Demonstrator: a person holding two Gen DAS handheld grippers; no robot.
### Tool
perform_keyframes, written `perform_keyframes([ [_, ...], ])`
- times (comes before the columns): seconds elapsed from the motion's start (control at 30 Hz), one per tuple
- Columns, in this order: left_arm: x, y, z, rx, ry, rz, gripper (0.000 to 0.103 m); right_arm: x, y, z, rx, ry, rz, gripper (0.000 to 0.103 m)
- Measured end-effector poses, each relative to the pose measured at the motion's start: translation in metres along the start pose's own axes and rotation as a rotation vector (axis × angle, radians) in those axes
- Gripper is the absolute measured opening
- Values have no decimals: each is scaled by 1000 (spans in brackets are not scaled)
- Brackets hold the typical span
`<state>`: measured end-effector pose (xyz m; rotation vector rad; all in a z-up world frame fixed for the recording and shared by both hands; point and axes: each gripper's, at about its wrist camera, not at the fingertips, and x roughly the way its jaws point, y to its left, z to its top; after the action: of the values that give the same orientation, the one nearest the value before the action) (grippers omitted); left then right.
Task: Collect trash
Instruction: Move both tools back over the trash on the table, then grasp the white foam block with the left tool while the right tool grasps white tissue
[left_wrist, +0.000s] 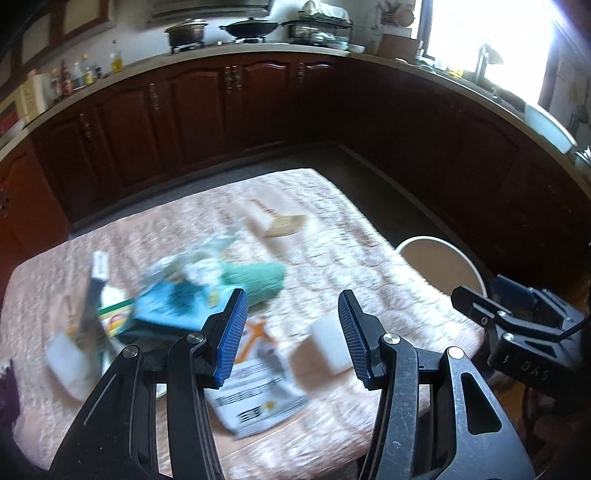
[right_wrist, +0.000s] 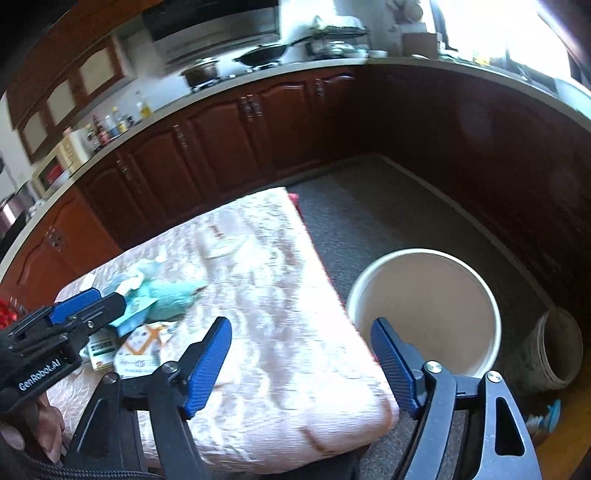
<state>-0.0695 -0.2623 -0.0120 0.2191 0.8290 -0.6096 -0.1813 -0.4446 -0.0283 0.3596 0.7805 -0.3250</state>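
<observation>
Trash (left_wrist: 177, 306) lay left of centre beyond my left gripper (left_wrist: 291, 332); both it and my right gripper (right_wrist: 301, 362) gaped wide, empty.

A pale pink embossed cloth (left_wrist: 332, 221) with a slightly shiny, wrinkled surface covers the desk. The round white plastic bucket (right_wrist: 424, 254) looks smooth and matt. Dark red-brown wooden cabinet doors (left_wrist: 199, 107) are glossy. The left gripper (left_wrist: 291, 332) has matt black metal arms and ribbed blue plastic pads (left_wrist: 232, 332). The green rolled cloth (left_wrist: 255, 280) looks soft and fuzzy.
</observation>
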Motion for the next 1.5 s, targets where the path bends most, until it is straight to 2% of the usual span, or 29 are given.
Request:
perform_keyframes([
  [0.23,-12,56,-18,-86,17,44,52,13,42,-4,-79,41,44,78],
  [0.47,-21,116,-35,-194,32,103,53,26,80,-7,-162,80,54,88],
  [0.57,-22,143,-44,-244,44,139,53,32,91,-7,-202,88,57,89],
  [0.8,-19,208,-65,-399,95,215,54,51,122,6,-239,108,160,89],
  [0.9,-15,231,-69,-477,114,213,62,64,137,18,-234,127,203,89],
  [1.0,-12,250,-76,-552,118,217,65,81,155,33,-223,135,234,89],
  [1.13,2,271,-86,-621,158,219,65,114,179,48,-222,188,256,89],
  [1.3,21,285,-96,-679,200,206,65,155,202,57,-225,256,275,89],
  [1.5,45,286,-93,-705,221,180,65,191,221,49,-235,330,307,87],
])
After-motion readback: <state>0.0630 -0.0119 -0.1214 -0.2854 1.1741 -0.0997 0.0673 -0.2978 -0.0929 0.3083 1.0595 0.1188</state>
